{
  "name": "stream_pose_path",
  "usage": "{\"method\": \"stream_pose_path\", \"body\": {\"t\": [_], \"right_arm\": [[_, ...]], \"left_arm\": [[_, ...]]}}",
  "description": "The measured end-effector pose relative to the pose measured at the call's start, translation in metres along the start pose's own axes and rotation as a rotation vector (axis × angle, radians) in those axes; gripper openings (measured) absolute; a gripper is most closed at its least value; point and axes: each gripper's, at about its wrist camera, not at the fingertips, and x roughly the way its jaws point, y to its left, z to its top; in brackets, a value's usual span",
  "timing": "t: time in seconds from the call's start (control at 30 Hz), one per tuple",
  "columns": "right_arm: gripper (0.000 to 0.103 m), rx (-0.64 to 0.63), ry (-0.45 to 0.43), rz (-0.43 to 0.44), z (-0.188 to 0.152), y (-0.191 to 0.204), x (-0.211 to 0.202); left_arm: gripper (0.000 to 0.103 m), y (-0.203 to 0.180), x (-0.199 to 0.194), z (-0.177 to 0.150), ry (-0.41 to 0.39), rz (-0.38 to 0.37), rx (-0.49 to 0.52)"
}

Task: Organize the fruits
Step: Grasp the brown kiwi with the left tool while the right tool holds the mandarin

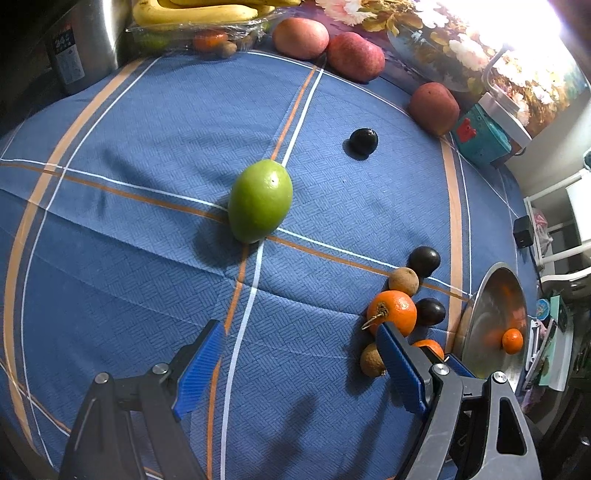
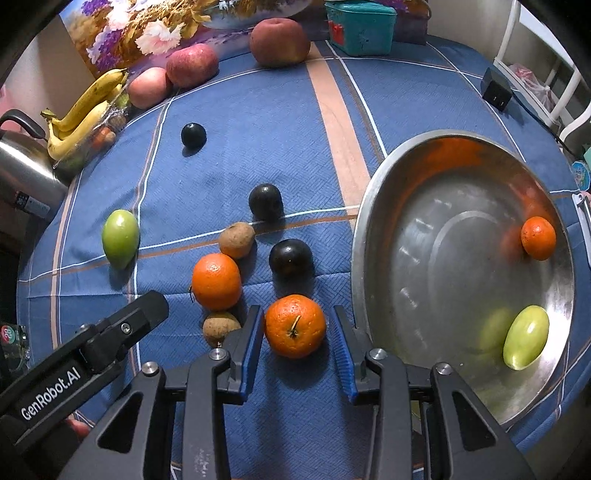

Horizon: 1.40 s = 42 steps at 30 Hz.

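Note:
A steel bowl (image 2: 369, 236) on the right holds an orange (image 2: 538, 238) and a green fruit (image 2: 525, 336); it also shows in the left wrist view (image 1: 476, 325). My right gripper (image 2: 298, 332) is open, its fingers on either side of an orange (image 2: 294, 325) on the blue cloth, beside the bowl. Another orange (image 2: 216, 281), two brown fruits (image 2: 236, 240) (image 2: 221, 326) and dark plums (image 2: 290, 257) (image 2: 265, 202) lie close by. My left gripper (image 1: 299, 354) is open and empty above the cloth, a green fruit (image 1: 260, 200) ahead of it.
A third plum (image 1: 364, 141) lies further back. Red apples (image 1: 354, 55), bananas on a wrapped tray (image 1: 195, 16), a steel kettle (image 2: 26, 166), a teal box (image 2: 360, 26) and a black adapter (image 2: 496, 90) stand along the table's far edge.

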Motion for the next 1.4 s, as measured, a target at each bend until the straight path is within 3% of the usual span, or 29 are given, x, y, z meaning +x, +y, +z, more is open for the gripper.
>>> {"method": "stream_pose_path", "body": {"t": [0.6,0.9,1.07,1.4], "right_arm": [[0.037,-0.044,0.004,-0.054,-0.001,0.017,0.006],[0.035,-0.030,-0.005,-0.034,-0.002,0.015,0.002],[0.035,-0.017,-0.026,0.022,-0.003,0.012,-0.009],[0.035,0.048,-0.134,-0.016,-0.004,-0.008,-0.045]], "left_arm": [[0.085,-0.005,0.002,-0.001,-0.005,0.015,0.031],[0.083,-0.009,0.001,-0.002,-0.005,0.001,0.031],[0.082,-0.003,-0.007,-0.001,-0.023,-0.031,0.013],[0.069,-0.014,-0.004,-0.007,0.003,-0.070,0.045]]}}
